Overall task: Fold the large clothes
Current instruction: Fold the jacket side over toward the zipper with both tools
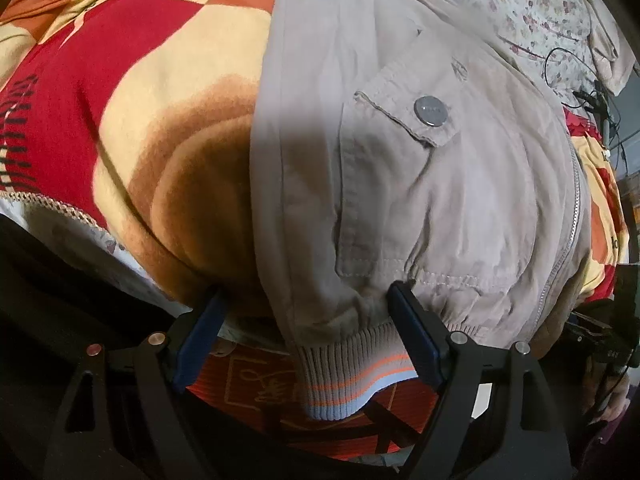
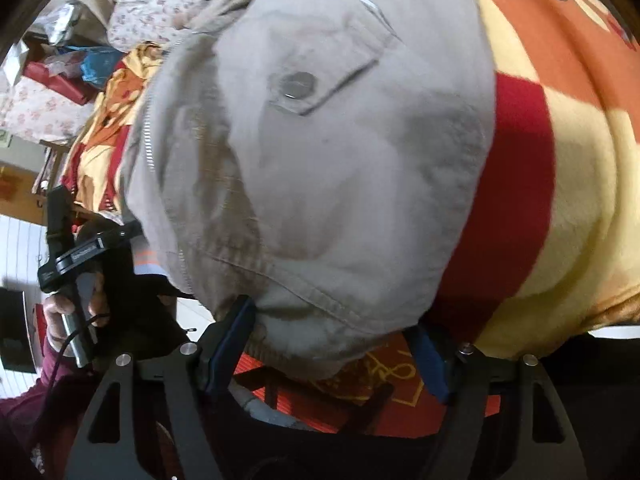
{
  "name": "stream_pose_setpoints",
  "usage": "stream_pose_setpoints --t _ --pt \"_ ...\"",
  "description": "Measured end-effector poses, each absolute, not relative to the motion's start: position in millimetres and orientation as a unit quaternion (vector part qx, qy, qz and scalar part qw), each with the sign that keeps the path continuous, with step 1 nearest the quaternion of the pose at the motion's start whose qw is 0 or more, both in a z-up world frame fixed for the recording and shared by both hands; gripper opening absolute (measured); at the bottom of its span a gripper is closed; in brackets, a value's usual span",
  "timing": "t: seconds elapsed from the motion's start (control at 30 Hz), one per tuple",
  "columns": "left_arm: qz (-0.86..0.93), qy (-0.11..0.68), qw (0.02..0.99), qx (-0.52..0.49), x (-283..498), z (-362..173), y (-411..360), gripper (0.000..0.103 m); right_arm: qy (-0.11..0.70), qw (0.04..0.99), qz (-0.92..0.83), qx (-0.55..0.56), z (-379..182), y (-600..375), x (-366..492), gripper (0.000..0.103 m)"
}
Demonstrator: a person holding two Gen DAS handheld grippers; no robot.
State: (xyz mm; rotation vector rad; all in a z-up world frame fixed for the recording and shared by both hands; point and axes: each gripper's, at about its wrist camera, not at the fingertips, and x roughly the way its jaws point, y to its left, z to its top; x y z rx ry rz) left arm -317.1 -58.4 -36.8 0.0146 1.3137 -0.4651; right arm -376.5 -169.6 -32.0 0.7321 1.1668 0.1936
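A beige zip jacket (image 1: 420, 168) with buttoned flap pockets lies on a red, yellow and orange blanket (image 1: 140, 92); its ribbed striped hem (image 1: 352, 372) hangs over the bed's near edge. My left gripper (image 1: 308, 300) is open, its blue-padded jaws wide apart on either side of the hem's left corner. In the right wrist view the jacket (image 2: 320, 168) fills the middle, and my right gripper (image 2: 336, 320) is open, its jaws straddling the hem's right corner. The left gripper's handle (image 2: 76, 264), held in a hand, shows at the left.
The blanket (image 2: 560, 160) covers the bed. A floral sheet (image 1: 520, 12) and cables (image 1: 592, 96) lie beyond the jacket. Bags and clutter (image 2: 68, 64) sit at the far left. An orange patterned mat (image 1: 280, 392) lies on the floor below the bed edge.
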Motion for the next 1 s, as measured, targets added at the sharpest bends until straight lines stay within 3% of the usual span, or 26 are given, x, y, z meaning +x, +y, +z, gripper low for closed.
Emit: stream_pose_setpoints --t 0.7,0.73,0.77,0.83,0.87,0.93,1.0 --pt "-0.217 0.607 0.765 0.011 -323.8 -39.5 -62.1 0.086 0.540 0.764 0.089 0.342 -38.1 -162.4 -368.0 0.075" --pt "-0.220 0.610 0.761 0.009 -323.3 -40.1 -61.2 0.085 0.539 0.763 0.089 0.345 -38.3 -162.0 -367.7 0.070" --pt "-0.226 0.614 0.756 0.007 -323.5 -40.3 -61.4 0.083 0.536 0.764 0.089 0.347 -38.2 -162.2 -367.9 0.054" --pt "-0.249 0.618 0.746 0.002 -323.3 -40.3 -59.8 0.048 0.530 0.771 0.091 0.341 -33.1 -161.9 -369.0 0.031" --pt "-0.263 0.618 0.741 0.004 -325.6 -38.5 -61.4 0.041 0.520 0.778 0.100 0.339 -27.6 -161.8 -371.1 0.015" --pt "-0.261 0.609 0.749 0.010 -329.4 -32.6 -60.7 0.021 0.505 0.788 0.115 0.332 -17.0 -161.5 -375.4 0.007" --pt "-0.269 0.598 0.755 0.000 -332.3 -22.0 -56.5 0.014 0.490 0.799 0.129 0.324 -4.2 -161.9 -380.5 0.005"
